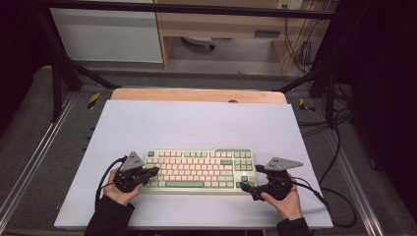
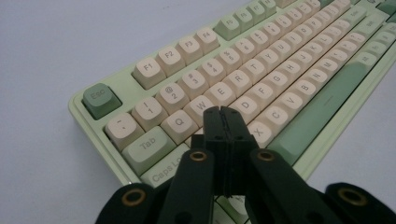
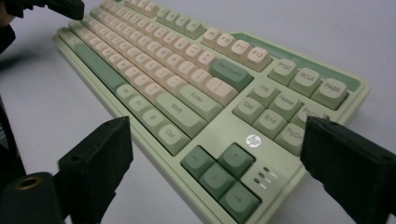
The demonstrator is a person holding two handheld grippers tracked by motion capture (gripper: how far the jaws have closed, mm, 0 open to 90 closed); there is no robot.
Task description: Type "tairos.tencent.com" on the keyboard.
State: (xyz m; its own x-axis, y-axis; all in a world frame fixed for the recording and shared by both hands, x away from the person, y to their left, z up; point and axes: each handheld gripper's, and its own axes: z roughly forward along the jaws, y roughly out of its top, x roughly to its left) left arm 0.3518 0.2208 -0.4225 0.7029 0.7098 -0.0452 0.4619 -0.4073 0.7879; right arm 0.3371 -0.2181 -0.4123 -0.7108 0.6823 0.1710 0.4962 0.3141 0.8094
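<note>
My left gripper (image 1: pixel 156 171), jaws pressed together, hangs over the keyboard (image 1: pixel 199 169) at its left end, lower centre of the high view. Bare white table (image 1: pixel 196 123) spreads above it toward the frame's top. My right gripper (image 1: pixel 244 187) spreads wide around the keyboard's right front corner.

Both forearms in dark sleeves come in from the near edge, each hand gripping a claw. The left claw (image 1: pixel 153 171) points rightward, its jaws pressed together with no gap between them. The right claw (image 1: pixel 244 187) points leftward, its jaws spread wide apart. The left hand (image 1: pixel 116 191) and the right hand (image 1: pixel 286 200) sit low, well apart.
</note>
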